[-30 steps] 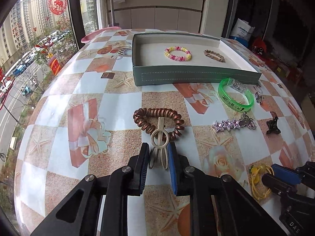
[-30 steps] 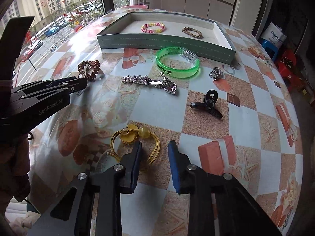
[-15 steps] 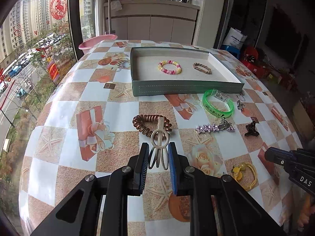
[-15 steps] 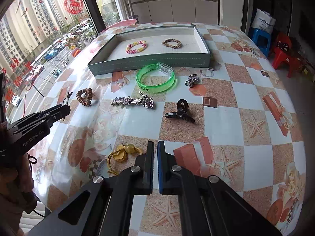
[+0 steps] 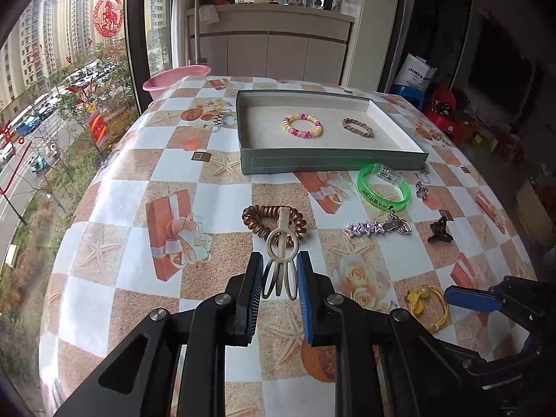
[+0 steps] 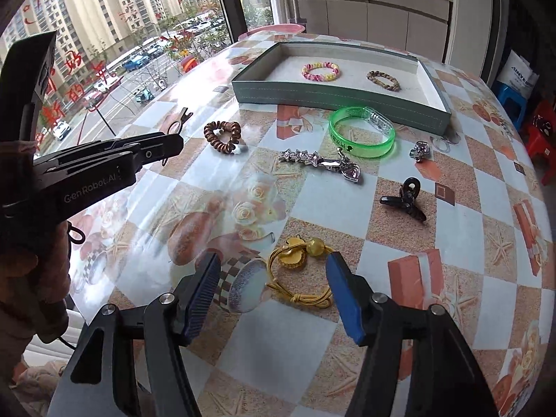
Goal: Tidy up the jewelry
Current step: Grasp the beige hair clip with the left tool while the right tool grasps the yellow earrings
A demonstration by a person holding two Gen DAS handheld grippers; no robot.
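Observation:
My left gripper (image 5: 278,278) is shut on a beige hair clip (image 5: 280,259), held above the table near a brown spiral hair tie (image 5: 259,218). My right gripper (image 6: 272,276) is open, its fingers on either side of a yellow hair tie with gold charms (image 6: 299,264) on the table. A green-walled tray (image 5: 330,165) at the back holds a pink-yellow bead bracelet (image 5: 302,125) and a braided bracelet (image 5: 357,127). The left gripper (image 6: 173,142) also shows in the right wrist view.
On the table lie a green wristband (image 6: 361,132), a silver star clip (image 6: 321,161), a black claw clip (image 6: 405,199) and a small silver charm (image 6: 420,150). A pink basin (image 5: 175,78) sits at the far left edge. The table edge is close below me.
My right gripper has opened from shut and moved down around the yellow hair tie. My left gripper has lifted the beige clip higher and drawn back.

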